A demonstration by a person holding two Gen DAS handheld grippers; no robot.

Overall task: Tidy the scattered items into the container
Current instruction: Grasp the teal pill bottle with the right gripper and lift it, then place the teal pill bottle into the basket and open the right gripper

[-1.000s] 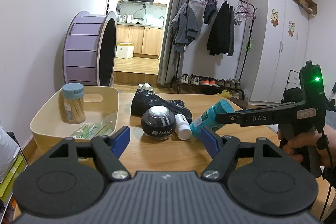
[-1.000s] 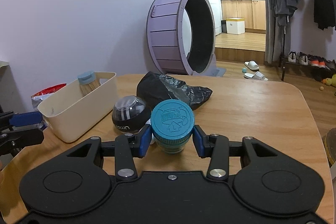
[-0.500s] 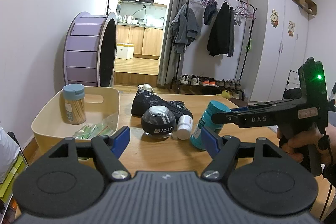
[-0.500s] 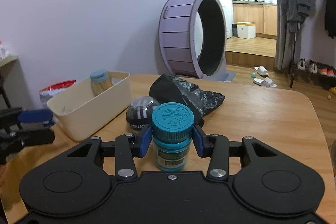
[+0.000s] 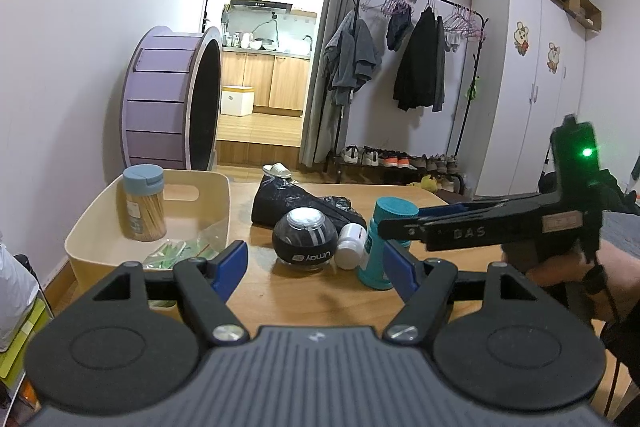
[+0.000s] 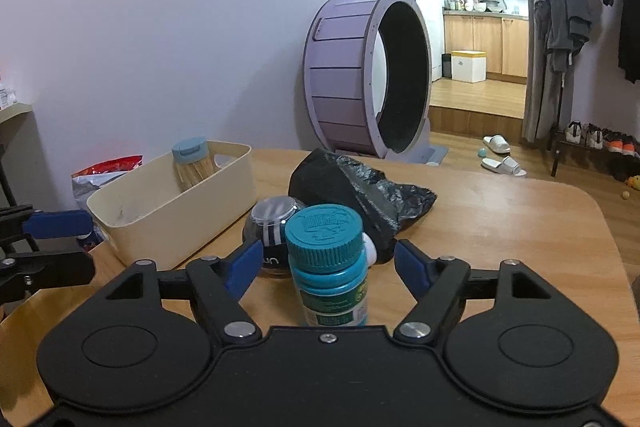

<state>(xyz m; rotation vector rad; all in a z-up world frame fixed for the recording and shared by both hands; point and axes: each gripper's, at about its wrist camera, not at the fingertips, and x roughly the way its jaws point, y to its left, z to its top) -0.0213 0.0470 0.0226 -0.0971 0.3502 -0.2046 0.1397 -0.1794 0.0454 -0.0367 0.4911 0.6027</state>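
Note:
A teal bottle (image 6: 328, 267) stands upright on the wooden table, between the spread fingers of my right gripper (image 6: 326, 263), which is open and apart from it. In the left wrist view the bottle (image 5: 380, 247) stands beside a small white bottle (image 5: 351, 246) and a black gyro ball (image 5: 307, 241). A crumpled black bag (image 5: 288, 203) lies behind them. The cream bin (image 5: 96, 239) at left holds a toothpick jar (image 5: 143, 203) and green packets (image 5: 176, 251). My left gripper (image 5: 316, 267) is open and empty, short of the ball.
The table's right edge (image 6: 604, 227) curves away toward the floor. A purple wheel (image 6: 368, 75) stands behind the table. A red and white bag (image 6: 104, 171) lies left of the bin.
My right gripper tipped the teal bottle from lying to upright, set it on the table and opened its jaws. The left gripper has hardly moved.

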